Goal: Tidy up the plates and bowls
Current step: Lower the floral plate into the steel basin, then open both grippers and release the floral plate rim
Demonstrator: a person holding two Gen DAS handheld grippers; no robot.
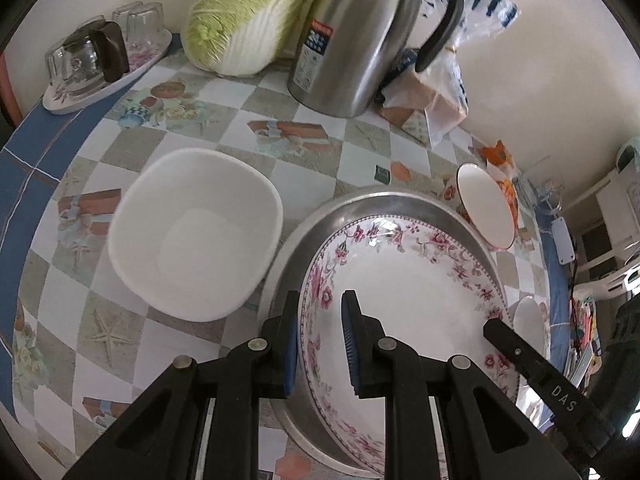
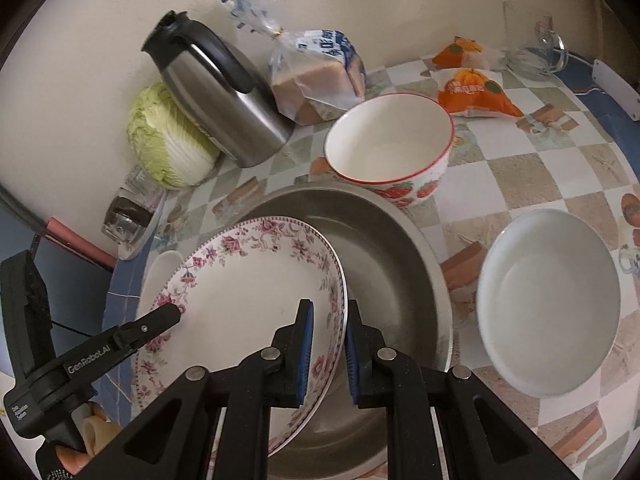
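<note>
Left wrist view:
Risk: I judge the floral-rimmed white porcelain plate (image 1: 412,300) could slip or clang against the round stainless-steel basin (image 1: 384,204), since only thin rim edges are pinched and the plate sits tilted.
Left gripper (image 1: 320,344): my fingers straddle the plate's near rim at a narrow gap; the left pad looks pressed on the outside, but I cannot tell whether the inner pad touches.
Containers: the plate lies inside the basin; the white squarish bowl (image 1: 196,236) just beside it holds nothing.
Neighbours: the steel kettle with black handle (image 1: 360,36) and the napa cabbage (image 1: 248,16) stand behind, well apart.

Right wrist view:
Right gripper (image 2: 326,350): my blue pads are closed to a thin gap across the plate's opposite rim, gripping it.
Plate: it leans up out of the basin, its left side raised.
Containers: the strawberry-patterned red-rimmed bowl (image 2: 390,140) touches the basin's far edge, empty; the plain white round bowl (image 2: 548,300) sits near on the right, empty.
Risk: uneven lifting between my two grippers could twist the plate loose.
</note>
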